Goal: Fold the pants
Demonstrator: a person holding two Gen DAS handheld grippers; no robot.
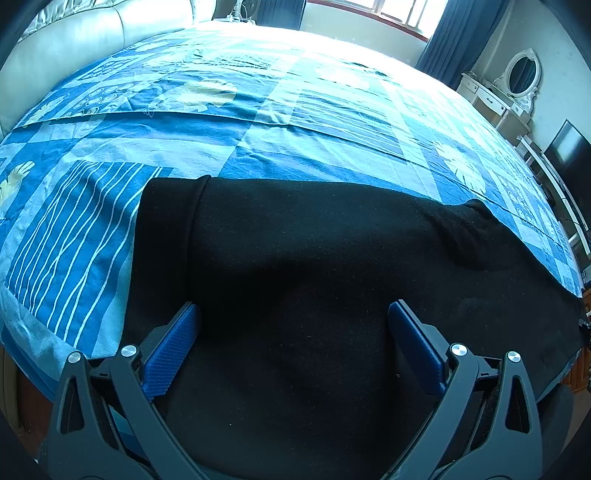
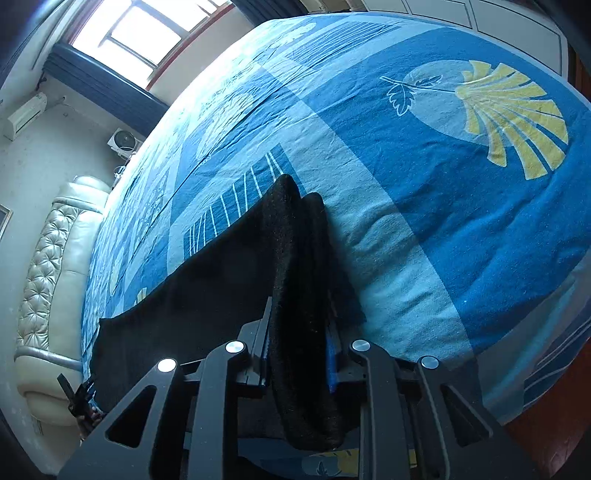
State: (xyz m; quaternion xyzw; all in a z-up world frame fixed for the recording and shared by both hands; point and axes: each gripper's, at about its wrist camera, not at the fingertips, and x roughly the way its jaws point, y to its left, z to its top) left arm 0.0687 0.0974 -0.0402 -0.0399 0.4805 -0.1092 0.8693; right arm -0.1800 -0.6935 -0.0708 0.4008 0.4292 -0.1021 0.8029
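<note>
Black pants [image 1: 303,266] lie along the near edge of a bed with a blue patterned sheet [image 1: 258,110]. My left gripper [image 1: 293,325] hovers over the cloth, open, its blue pads [image 1: 177,343] wide apart with nothing pinched between them. In the right wrist view the pants [image 2: 207,277] stretch away to the left, and a bunched fold of the black cloth [image 2: 299,295] stands up between the jaws. My right gripper [image 2: 297,354] is shut on that fold. The blue pads are mostly hidden by the cloth.
A cream padded headboard [image 1: 74,40] runs along the left side of the bed. A window [image 1: 406,11] with dark curtains is at the far end. A white dressing table with an oval mirror [image 1: 521,77] and a dark screen [image 1: 565,155] stand to the right.
</note>
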